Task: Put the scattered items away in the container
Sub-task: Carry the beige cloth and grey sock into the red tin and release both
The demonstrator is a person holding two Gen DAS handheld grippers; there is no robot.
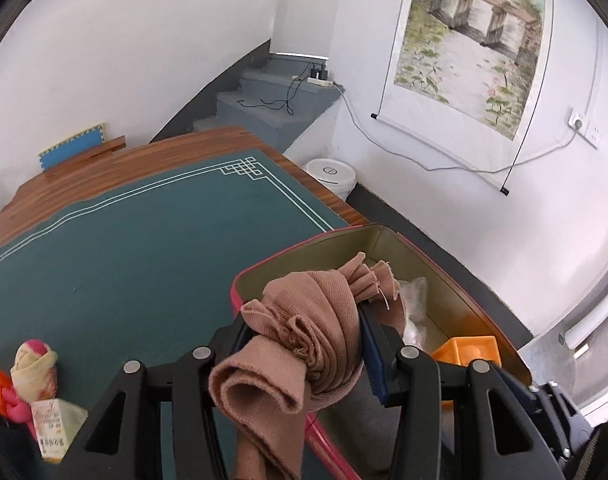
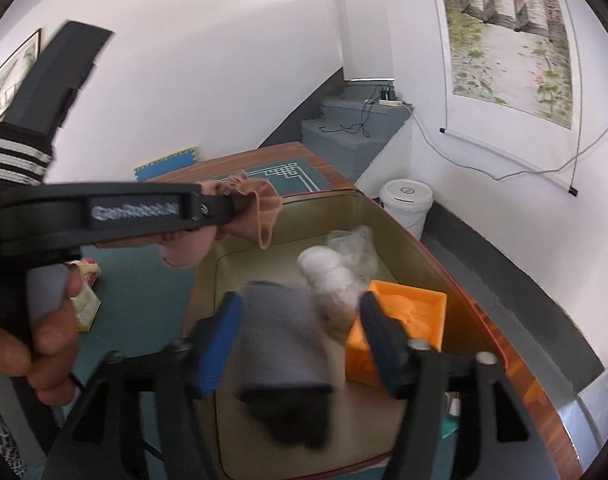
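On the left of the counter (image 1: 83,184), a rolled pink-and-cream cloth (image 1: 33,368) and a small carton (image 1: 51,428) still lie on the green mat, outside the tin (image 1: 304,246). The left gripper (image 1: 304,340) has its fingers clenched on a tan cloth (image 1: 304,320), which hangs just over the tin's near rim. To drop it well, I judge it should go further in over the bare floor of the tin before letting go, so no tail drapes over the rim. Further right, the right gripper (image 2: 299,332) has its fingers spread and free; a grey sock (image 2: 279,340) sits blurred between them, apparently released over the tin, beside a plastic bag (image 2: 344,256) and an orange tray (image 2: 404,320).
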